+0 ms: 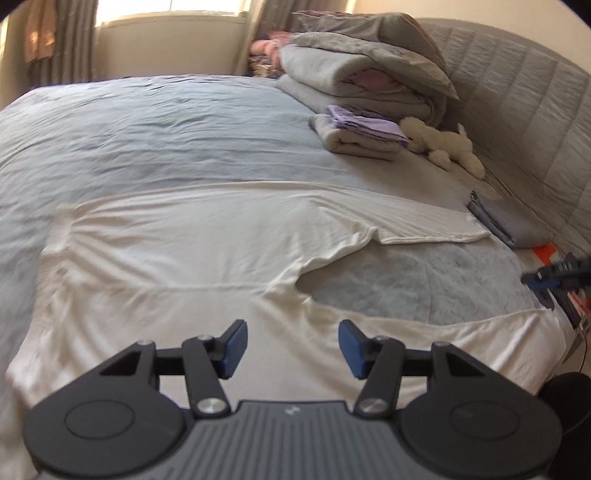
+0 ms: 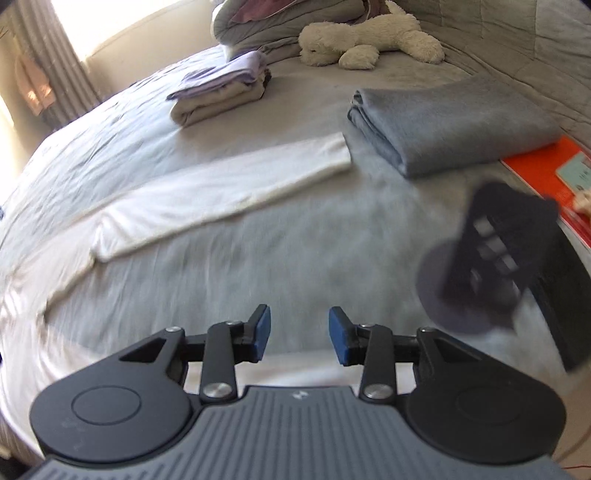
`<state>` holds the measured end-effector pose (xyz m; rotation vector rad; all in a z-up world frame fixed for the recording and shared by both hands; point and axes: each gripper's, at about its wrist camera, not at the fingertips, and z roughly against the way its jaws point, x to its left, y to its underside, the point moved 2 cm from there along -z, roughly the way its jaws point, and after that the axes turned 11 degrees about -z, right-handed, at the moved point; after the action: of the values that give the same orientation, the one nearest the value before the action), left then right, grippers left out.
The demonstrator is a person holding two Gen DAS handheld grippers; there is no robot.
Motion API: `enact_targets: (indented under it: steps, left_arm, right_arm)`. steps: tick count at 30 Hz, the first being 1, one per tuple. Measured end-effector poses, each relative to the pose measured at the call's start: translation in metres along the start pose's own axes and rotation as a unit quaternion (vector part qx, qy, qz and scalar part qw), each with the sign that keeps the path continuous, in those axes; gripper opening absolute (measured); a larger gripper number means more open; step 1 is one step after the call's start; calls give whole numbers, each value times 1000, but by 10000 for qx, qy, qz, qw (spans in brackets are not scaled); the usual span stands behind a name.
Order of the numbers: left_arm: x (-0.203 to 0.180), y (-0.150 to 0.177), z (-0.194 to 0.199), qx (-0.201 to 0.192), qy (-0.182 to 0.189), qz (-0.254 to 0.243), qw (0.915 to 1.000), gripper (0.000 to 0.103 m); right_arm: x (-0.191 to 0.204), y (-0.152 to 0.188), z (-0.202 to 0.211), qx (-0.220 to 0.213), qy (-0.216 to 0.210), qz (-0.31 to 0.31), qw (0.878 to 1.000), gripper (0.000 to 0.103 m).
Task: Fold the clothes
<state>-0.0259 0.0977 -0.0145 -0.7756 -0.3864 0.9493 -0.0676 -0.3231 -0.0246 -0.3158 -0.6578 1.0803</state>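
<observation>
Both the left gripper (image 1: 291,345) and right gripper (image 2: 299,334) hang released, grasping nothing, above the white long-sleeved top (image 1: 192,240) spread flat on the bed (image 1: 147,133), sleeves out, seemingly laid ready for folding.

Daylight from far-left window (image 1: 166,14), blown out w/ glare; bed (image 1: 147,129) evenly bright, soft shadows. Fisheye bends edges, dark corners. Right wrist view motion-blurred, esp. dark object (image 2: 498,254) near right.
</observation>
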Motion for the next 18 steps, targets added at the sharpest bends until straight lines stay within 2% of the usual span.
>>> enact_targets:
  steps: [4, 8, 16, 17, 18]
  left_arm:
    - [-24, -21, -42, 49, 98, -553, 9984, 55]
    - [-40, -37, -82, 179, 67, -900, 9958, 55]
    - [-52, -56, -119, 241, 137, -1103, 9935, 55]
    - [-53, -56, -121, 250, 161, -1111, 9934, 54]
    - [-55, -57, -123, 260, 185, -1118, 9932, 54]
  right_arm:
    - [3, -29, -27, -132, -20, -350, 9993, 39]
    - [-1, -55, -58, -182, 52, -646, 9977, 39]
    - [-11, -87, -91, -474, -16, -1059, 9932, 39]
    - [-12, -89, -94, -501, -14, -1081, 9929, 36]
    - [-12, -92, -97, -523, 16, -1071, 9929, 14]
